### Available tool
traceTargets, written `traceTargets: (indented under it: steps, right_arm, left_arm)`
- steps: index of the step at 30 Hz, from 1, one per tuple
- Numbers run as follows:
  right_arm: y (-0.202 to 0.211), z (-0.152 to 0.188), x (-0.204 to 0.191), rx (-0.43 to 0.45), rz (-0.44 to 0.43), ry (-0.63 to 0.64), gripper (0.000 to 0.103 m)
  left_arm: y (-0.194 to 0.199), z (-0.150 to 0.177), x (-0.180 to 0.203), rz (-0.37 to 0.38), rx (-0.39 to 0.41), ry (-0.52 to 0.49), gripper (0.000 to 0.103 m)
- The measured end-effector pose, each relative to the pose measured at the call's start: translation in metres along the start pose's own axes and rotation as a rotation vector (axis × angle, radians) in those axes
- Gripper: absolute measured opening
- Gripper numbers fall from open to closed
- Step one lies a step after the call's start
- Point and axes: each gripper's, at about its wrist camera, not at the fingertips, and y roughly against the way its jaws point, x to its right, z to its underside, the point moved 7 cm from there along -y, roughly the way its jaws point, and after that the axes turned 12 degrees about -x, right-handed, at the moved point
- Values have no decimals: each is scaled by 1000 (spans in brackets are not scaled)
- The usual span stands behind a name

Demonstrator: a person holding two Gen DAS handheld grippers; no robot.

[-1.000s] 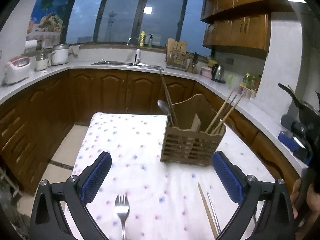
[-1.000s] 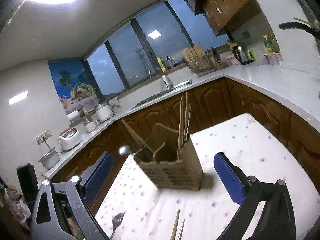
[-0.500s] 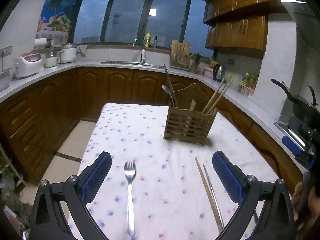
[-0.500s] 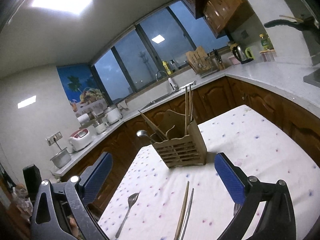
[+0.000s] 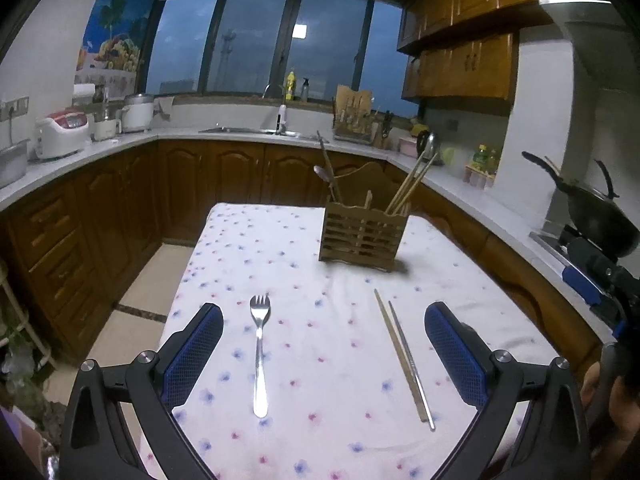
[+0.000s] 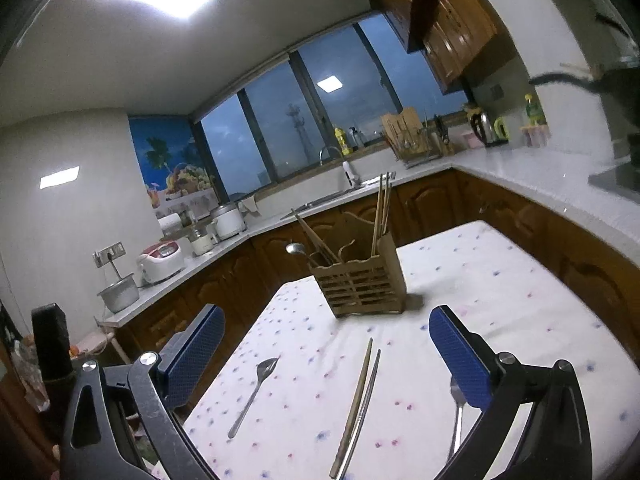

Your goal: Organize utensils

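Observation:
A slatted wooden utensil holder (image 5: 362, 236) (image 6: 362, 286) stands at the far middle of the table, holding a spoon and several chopsticks. On the flowered cloth lie a steel fork (image 5: 259, 354) (image 6: 253, 394), and a wooden chopstick beside a metal one (image 5: 404, 356) (image 6: 358, 404). A second spoon (image 6: 456, 412) lies partly behind my right gripper's finger. My left gripper (image 5: 324, 344) hovers open over the near table, the fork just inside its left finger. My right gripper (image 6: 326, 350) is open too, above the chopsticks, with nothing held.
The table with the white flowered cloth (image 5: 304, 320) sits in a kitchen ringed by wooden cabinets and white counters. A wok (image 5: 600, 220) sits on the stove at right. A hand shows at the right edge of the left wrist view.
Both grippers have pulled back from the holder toward the near table edge and stayed open; the fork, chopsticks and second spoon have come fully into view.

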Motion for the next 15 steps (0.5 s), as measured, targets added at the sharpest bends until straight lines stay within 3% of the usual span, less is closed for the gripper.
traceTargets:
  steps: [9,15]
  right_arm:
    - [25,25,-12,92,105,100,103]
    - [17,58,3,104,146,85,103]
  left_arm:
    - [17,39,10,-92,142,-61,102]
    - [4,76,13,-165,158,-97,102]
